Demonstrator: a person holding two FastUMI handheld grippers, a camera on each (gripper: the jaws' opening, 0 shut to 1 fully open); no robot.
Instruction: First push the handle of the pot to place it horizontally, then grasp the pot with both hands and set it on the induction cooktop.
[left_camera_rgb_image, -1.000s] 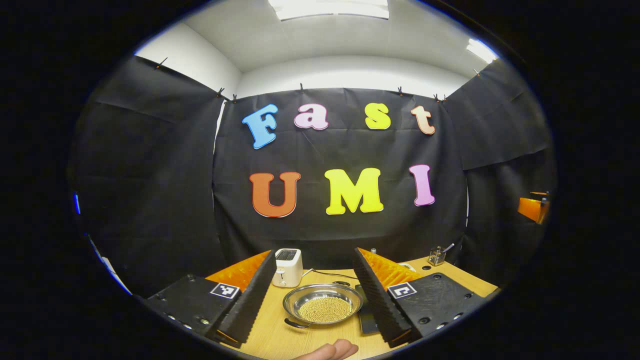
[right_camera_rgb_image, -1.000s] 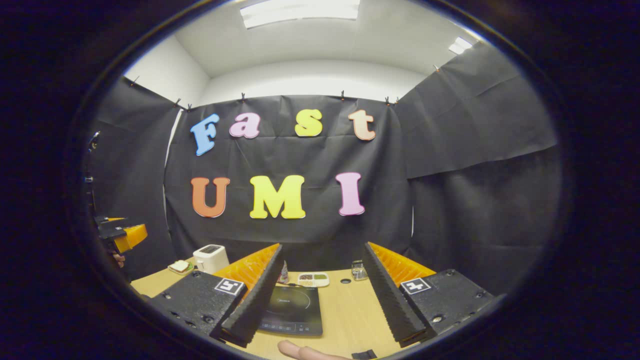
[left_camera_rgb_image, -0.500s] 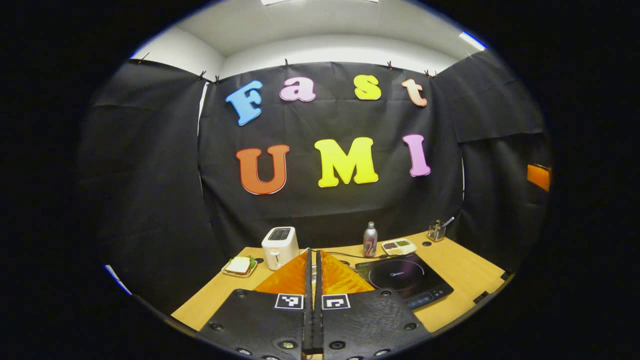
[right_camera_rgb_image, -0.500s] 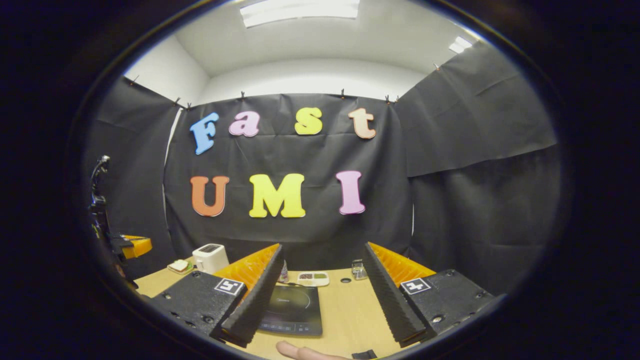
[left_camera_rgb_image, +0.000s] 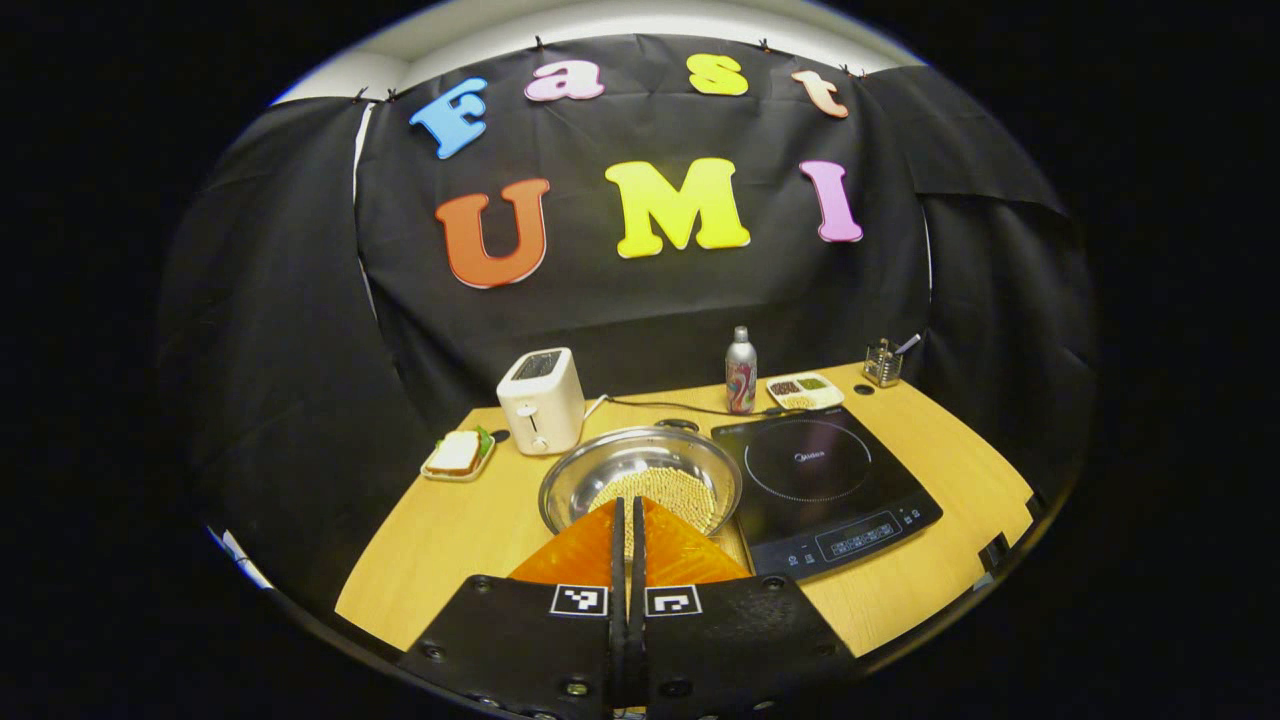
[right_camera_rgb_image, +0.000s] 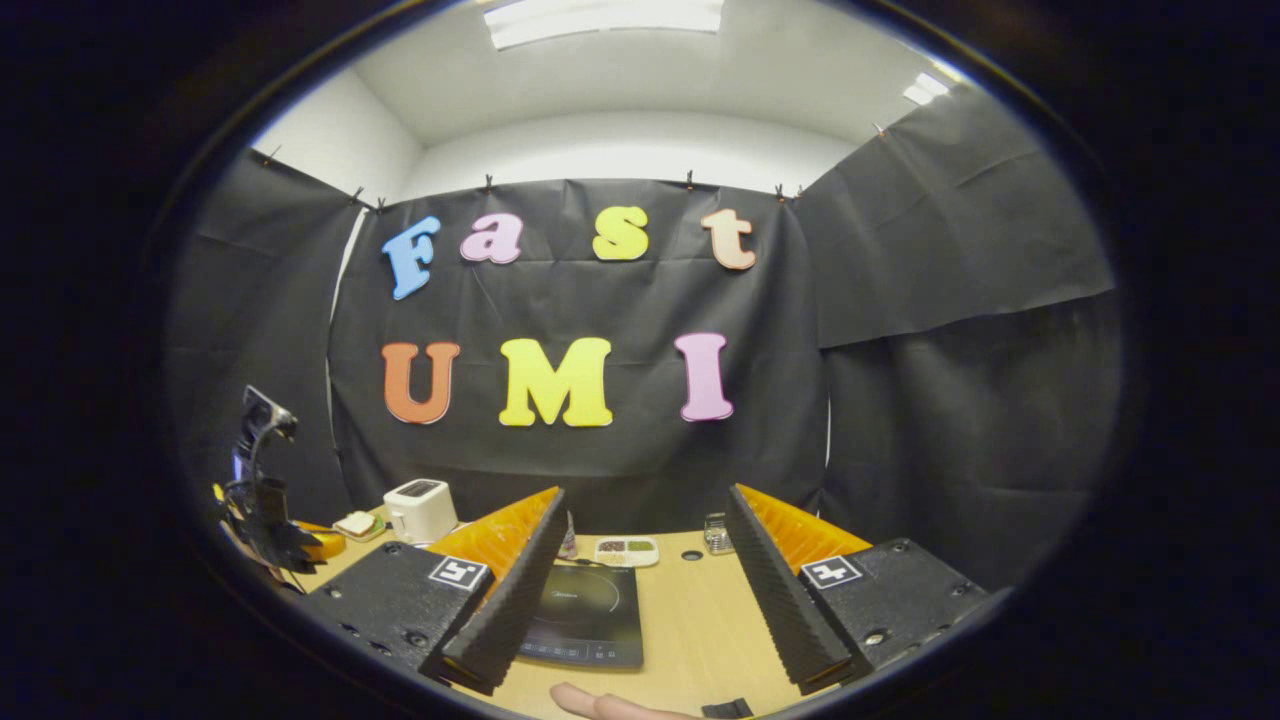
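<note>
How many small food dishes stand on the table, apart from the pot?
2. The sandwich plate lies left of the toaster; the divided tray lies behind the cooktop, beside the bottle. The left gripper may hide more.

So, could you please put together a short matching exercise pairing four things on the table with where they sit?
Things:
1. pot
2. toaster
3. sandwich plate
4. bottle

Places:
A. behind the induction cooktop, by the back wall
B. at the table's left edge
C. just left of the cooktop, straight ahead of the shut left tool
D. behind the pot, to its left

Pairs: 1-C, 2-D, 3-B, 4-A
</note>
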